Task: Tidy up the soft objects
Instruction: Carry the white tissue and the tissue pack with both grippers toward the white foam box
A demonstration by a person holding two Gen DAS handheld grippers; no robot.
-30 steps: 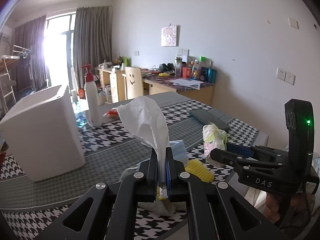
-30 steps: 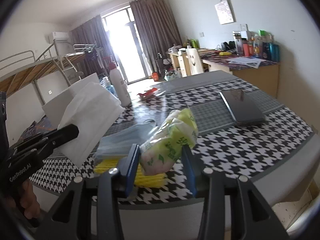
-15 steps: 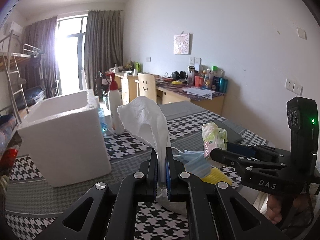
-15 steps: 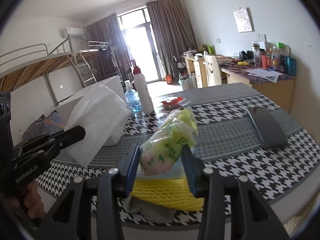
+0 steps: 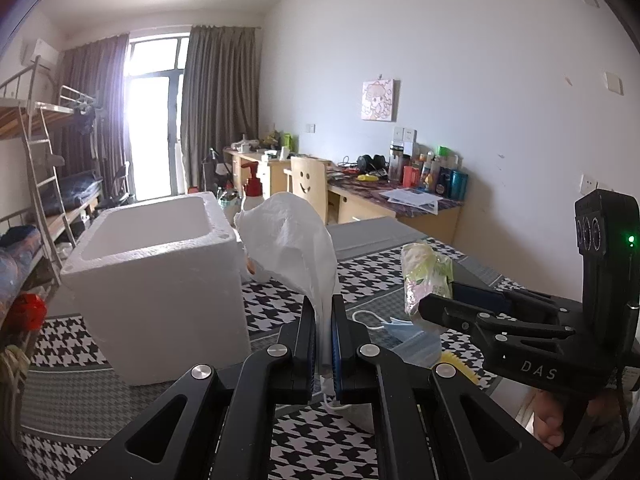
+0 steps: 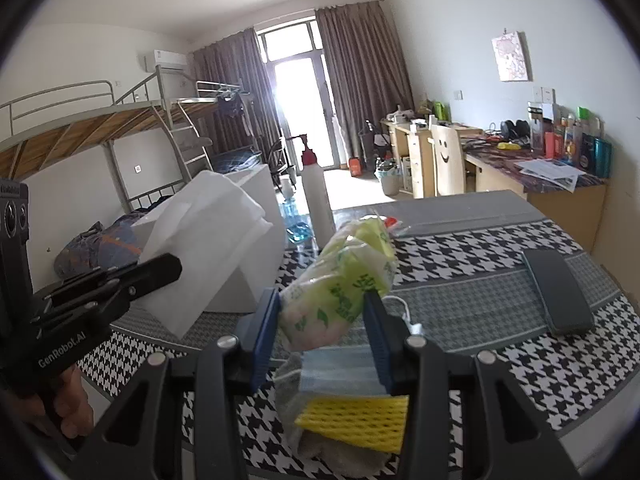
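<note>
My left gripper [image 5: 323, 332] is shut on a white tissue [image 5: 288, 244] and holds it above the table; the tissue also shows in the right wrist view [image 6: 208, 248]. My right gripper [image 6: 322, 334] is shut on a green and white tissue pack [image 6: 340, 280], lifted above the table; the pack also shows in the left wrist view [image 5: 426, 276]. A white foam box [image 5: 160, 280], open at the top, stands on the table ahead and left of both grippers. A blue face mask [image 6: 340, 372], a yellow sponge [image 6: 356, 420] and a grey cloth [image 6: 340, 456] lie on the table under the right gripper.
The table has a black and white houndstooth cover [image 6: 500, 360]. A dark phone [image 6: 556, 292] lies at the right. A white bottle with a red pump [image 6: 316, 196] and a blue bottle [image 6: 296, 232] stand behind the box. A desk and chair stand beyond.
Both grippers have risen with their loads and drawn nearer the foam box, whose open top now shows. The mask, sponge and cloth have stayed on the table.
</note>
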